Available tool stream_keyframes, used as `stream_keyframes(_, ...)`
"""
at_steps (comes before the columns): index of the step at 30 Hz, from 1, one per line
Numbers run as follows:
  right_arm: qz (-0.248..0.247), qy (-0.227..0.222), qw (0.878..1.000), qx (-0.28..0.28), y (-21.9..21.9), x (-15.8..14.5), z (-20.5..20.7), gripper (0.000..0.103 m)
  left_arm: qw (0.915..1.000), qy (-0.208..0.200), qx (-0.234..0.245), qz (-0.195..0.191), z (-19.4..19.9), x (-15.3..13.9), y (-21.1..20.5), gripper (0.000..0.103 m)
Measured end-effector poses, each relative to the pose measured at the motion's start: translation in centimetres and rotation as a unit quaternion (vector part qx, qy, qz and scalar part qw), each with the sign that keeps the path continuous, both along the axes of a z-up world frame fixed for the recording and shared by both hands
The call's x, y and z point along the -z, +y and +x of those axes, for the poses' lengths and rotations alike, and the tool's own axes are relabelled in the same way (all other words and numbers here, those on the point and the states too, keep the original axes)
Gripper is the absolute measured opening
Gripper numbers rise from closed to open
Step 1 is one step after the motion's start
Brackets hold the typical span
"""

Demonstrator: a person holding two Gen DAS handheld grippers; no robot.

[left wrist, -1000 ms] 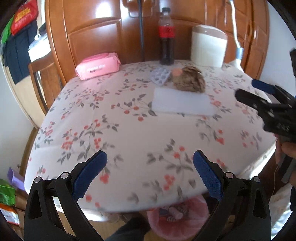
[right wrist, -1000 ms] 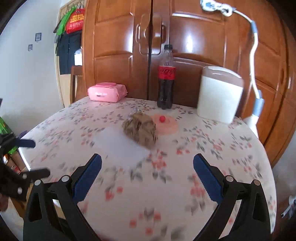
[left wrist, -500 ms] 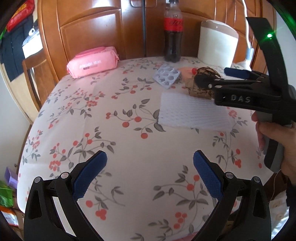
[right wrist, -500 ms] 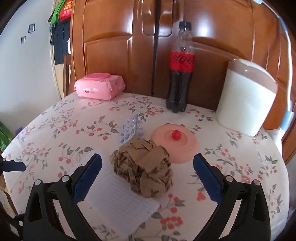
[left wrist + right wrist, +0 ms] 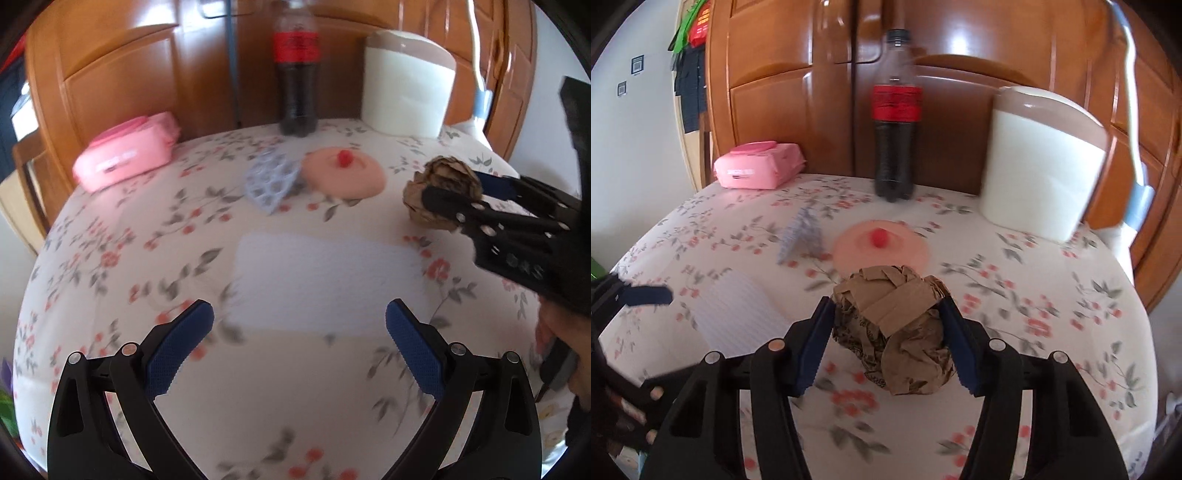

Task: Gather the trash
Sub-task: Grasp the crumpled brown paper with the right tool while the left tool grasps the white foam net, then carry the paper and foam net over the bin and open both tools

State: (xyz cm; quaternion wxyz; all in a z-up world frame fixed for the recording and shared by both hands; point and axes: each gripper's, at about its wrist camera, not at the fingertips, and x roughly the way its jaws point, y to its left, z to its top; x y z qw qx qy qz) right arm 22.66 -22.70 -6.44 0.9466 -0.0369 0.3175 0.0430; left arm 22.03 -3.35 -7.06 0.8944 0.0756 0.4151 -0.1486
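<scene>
A crumpled brown paper ball (image 5: 897, 332) sits between the blue pads of my right gripper (image 5: 890, 339), which is shut on it just above the floral tablecloth. The ball also shows in the left wrist view (image 5: 443, 184), with the right gripper (image 5: 465, 199) clamped on it. My left gripper (image 5: 299, 339) is open and empty, low over the table, just short of a white ribbed foam sheet (image 5: 325, 280). The sheet shows in the right wrist view (image 5: 735, 314). An empty blister pack (image 5: 271, 181) lies beyond it.
A pink round lid (image 5: 345, 175) lies mid-table. At the back stand a cola bottle (image 5: 297, 74), a white canister (image 5: 406, 85) and a pink wipes pack (image 5: 125, 157), against a wooden wardrobe (image 5: 798, 92). The table's edge (image 5: 1137, 295) curves at right.
My right gripper moved in and closed on the brown paper ball, which has shifted right off the foam sheet's far edge. My left gripper advanced toward the foam sheet, still open.
</scene>
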Motion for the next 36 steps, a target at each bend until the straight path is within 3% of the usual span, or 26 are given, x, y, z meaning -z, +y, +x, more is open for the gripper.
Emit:
stream_keyframes(6,0.006,0.000,1.000,0.007,-1.6,0.1,-0.4,0.059,0.9996,0.013,0.014,0.021,1.6,0.6,-2.8,0.097)
stream_keyframes(10,0.011,-0.002,1.000,0.006,-1.7,0.1,-0.4,0.059,0.9990,0.035,0.026,0.008,2.5,1.2,-3.2,0.097)
stream_keyframes(12,0.011,0.000,1.000,0.002,-1.6,0.2,-0.4,0.059,0.9989,0.035,0.032,0.007,2.5,1.3,-3.3,0.092)
stream_keyframes(15,0.009,-0.001,1.000,-0.002,-1.4,0.1,-0.4,0.059,0.9983,0.027,0.051,0.002,2.1,1.2,-3.7,0.073)
stream_keyframes(17,0.012,-0.001,1.000,-0.003,-1.4,0.1,-0.5,0.059,0.9973,0.023,0.070,-0.003,1.6,1.0,-4.1,0.048)
stream_keyframes(20,0.017,0.002,1.000,-0.011,-1.4,0.1,-0.5,0.059,0.9958,0.018,0.090,-0.007,1.0,0.6,-4.7,0.024)
stream_keyframes(26,0.022,-0.005,0.999,-0.025,-1.1,0.0,-0.9,0.059,0.9946,0.024,0.084,-0.057,1.0,0.4,-3.2,0.018)
stream_keyframes(36,0.019,-0.005,0.999,-0.039,0.0,0.0,-1.4,0.057,0.9966,0.019,0.060,-0.054,0.7,0.0,-1.3,0.017)
